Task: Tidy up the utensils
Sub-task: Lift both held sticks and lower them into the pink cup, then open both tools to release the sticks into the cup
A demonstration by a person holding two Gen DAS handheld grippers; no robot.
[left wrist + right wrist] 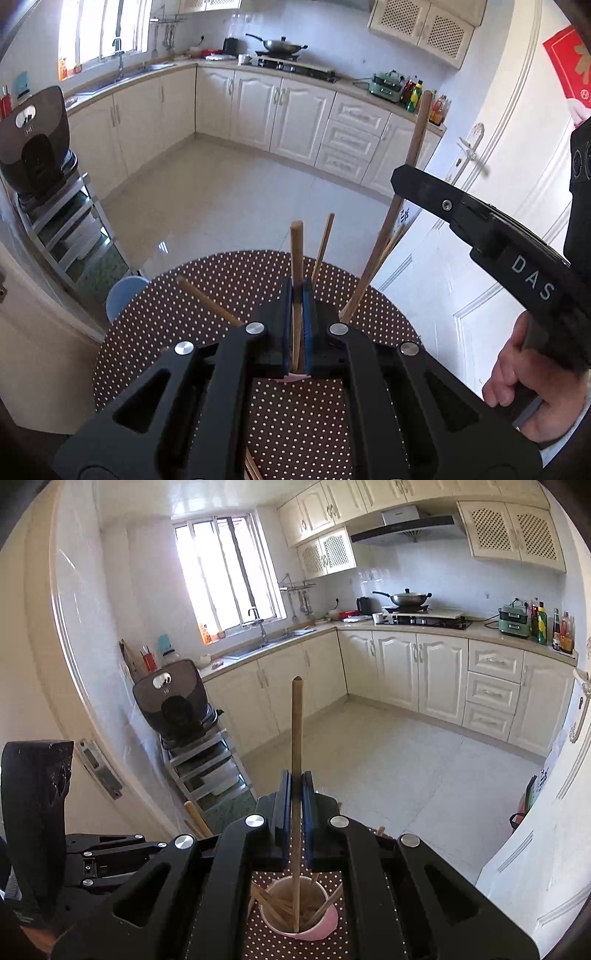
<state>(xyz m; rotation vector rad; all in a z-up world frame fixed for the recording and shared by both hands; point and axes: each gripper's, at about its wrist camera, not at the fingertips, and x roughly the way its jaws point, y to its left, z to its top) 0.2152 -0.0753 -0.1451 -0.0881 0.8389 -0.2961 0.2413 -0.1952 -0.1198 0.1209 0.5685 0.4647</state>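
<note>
Chopstick, long wooden one (296, 746), clamped upright in my right gripper (296, 801), tip inside pink round cup (320, 928) on dotted brown tablecloth (229, 288). Left gripper (297, 314) pinches another wooden chopstick (296, 254).

Left gripper (297, 291) clamps one upright chopstick (296, 251) — above the polka-dot table (207, 291).

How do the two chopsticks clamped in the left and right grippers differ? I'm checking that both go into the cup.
The left gripper clamps its chopstick closer to the top, so less stands above the jaws; the right gripper leaves a longer length of its chopstick above them. The right chopstick's lower end is inside the pink cup; the left one's lower end is hidden behind its gripper. Both are plain wood, roughly upright, held in shut jaws.
</note>
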